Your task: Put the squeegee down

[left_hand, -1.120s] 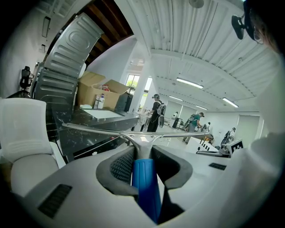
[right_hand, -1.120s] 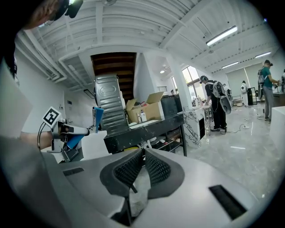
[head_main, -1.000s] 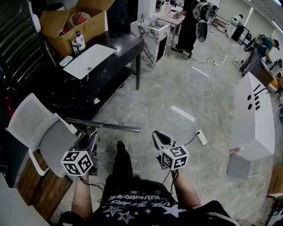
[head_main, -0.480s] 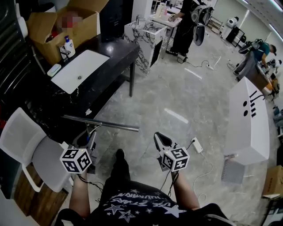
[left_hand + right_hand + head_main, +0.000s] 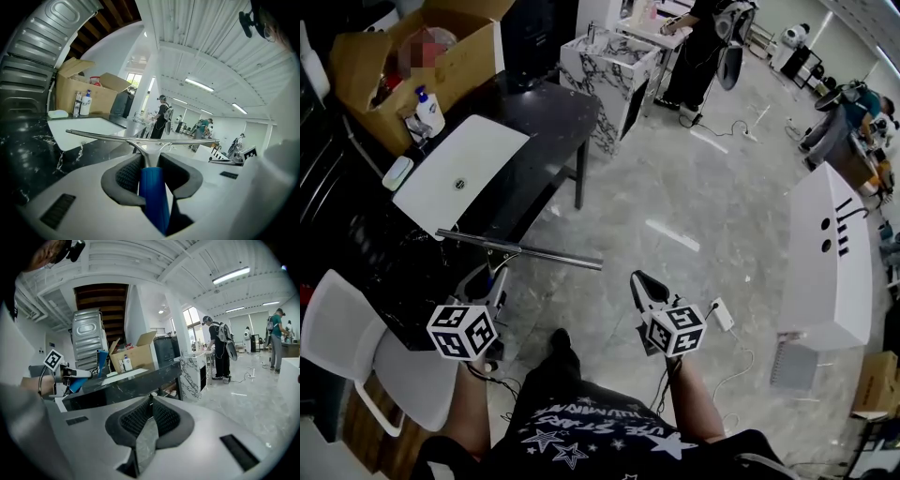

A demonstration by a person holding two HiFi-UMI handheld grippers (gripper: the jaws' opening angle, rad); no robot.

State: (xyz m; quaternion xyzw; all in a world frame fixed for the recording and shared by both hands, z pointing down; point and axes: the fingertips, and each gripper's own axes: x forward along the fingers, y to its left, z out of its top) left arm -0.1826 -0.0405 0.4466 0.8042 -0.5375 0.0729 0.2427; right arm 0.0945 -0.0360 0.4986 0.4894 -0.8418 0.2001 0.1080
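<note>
I count, largest first:

- Dark marble surface (image 5: 546,105), at upper left of the head view, with a white basin (image 5: 459,173) set into it.
- Cardboard box (image 5: 358,58) at its far corner, with a pump bottle (image 5: 428,111) just beside it.
- White chair (image 5: 337,339), near my left arm.
- Squeegee (image 5: 546,254): clear of the surface, its blue handle clamped in my left tool (image 5: 492,277), its blade level across the surface's near edge.
- Right tool (image 5: 639,280): pads closed together on nothing.
</note>
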